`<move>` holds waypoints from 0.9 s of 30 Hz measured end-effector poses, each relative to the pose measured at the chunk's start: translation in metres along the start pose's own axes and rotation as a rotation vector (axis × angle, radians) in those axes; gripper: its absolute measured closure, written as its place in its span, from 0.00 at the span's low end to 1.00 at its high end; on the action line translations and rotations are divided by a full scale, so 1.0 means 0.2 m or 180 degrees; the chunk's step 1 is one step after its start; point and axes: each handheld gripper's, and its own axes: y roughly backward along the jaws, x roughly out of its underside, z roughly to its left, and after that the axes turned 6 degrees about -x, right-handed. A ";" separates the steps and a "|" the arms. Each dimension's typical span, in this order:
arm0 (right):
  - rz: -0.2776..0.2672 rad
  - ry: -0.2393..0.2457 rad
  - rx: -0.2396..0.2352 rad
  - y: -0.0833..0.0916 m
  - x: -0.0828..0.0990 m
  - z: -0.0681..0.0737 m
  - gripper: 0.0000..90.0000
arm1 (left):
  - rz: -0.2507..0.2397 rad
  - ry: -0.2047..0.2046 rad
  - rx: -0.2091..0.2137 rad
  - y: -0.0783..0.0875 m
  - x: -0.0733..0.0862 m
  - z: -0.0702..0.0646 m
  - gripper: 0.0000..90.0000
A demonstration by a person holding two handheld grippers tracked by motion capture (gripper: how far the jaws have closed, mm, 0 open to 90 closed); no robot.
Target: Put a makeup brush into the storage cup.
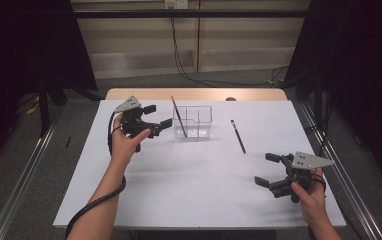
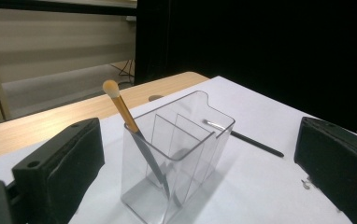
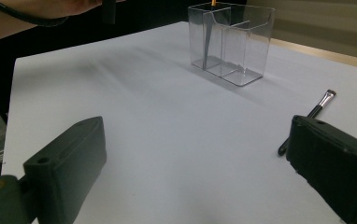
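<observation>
A clear plastic organizer [image 1: 193, 121] with several compartments stands on the white tabletop [image 1: 199, 195]. An orange-handled brush [image 1: 178, 115] leans upright in its left compartment, its tip [image 2: 111, 87] sticking out above the rim. My left gripper [image 1: 158, 116] hovers just left of the organizer, open, with nothing between its fingers [image 2: 69, 158]. A black brush [image 1: 238, 136] lies flat on the table to the right of the organizer. My right gripper [image 1: 266, 169] is held open near the table's front right, empty, a little short of the black brush [image 3: 307, 116].
A strip of bare wooden table [image 1: 194, 94] shows beyond the white sheet. Cables [image 1: 189, 70] run over the floor behind. Metal rails [image 1: 24, 170] flank the table on both sides, and dark curtains hang at left and right.
</observation>
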 end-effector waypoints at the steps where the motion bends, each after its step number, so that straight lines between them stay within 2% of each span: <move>1: -0.0002 0.0004 -0.0003 0.00 0.00 0.00 0.05 | 0.0002 -0.0014 0.0005 0.01 0.01 0.00 0.00; 2: -0.0004 0.0009 -0.0005 0.00 0.00 0.00 0.05 | 0.0001 -0.0020 0.0051 0.02 0.02 0.00 0.00; 4: -0.0002 0.0008 -0.0007 0.00 0.00 0.00 0.05 | 0.0008 0.0001 0.0020 0.03 0.04 0.00 0.00; 6: 0.0003 0.0003 -0.0004 0.00 0.00 0.00 0.05 | 0.0012 -0.0012 0.0072 0.04 0.05 0.00 0.00; 10: -0.0007 0.0001 -0.0004 0.00 0.00 0.00 0.05 | -0.0022 -0.0052 0.0065 0.07 0.06 -0.02 0.00; 11: -0.0007 -0.0002 -0.0004 0.00 0.00 0.00 0.05 | 0.0017 -0.0066 0.0086 0.08 0.07 -0.02 0.00; 15: -0.0005 0.0007 -0.0012 0.00 0.00 0.00 0.05 | 0.0008 -0.0093 0.0086 0.11 0.08 -0.03 0.00; 18: -0.0002 0.0006 -0.0020 -0.01 0.00 0.00 0.05 | -0.0008 -0.0067 0.0114 0.13 0.09 -0.04 0.00; 20: -0.0004 0.0006 -0.0022 -0.01 0.00 0.00 0.05 | 0.0005 -0.0132 0.0118 0.14 0.10 -0.05 0.00; 27: -0.0009 0.0002 -0.0021 0.00 0.00 0.00 0.05 | -0.0001 -0.0168 0.0106 0.20 0.13 -0.06 0.00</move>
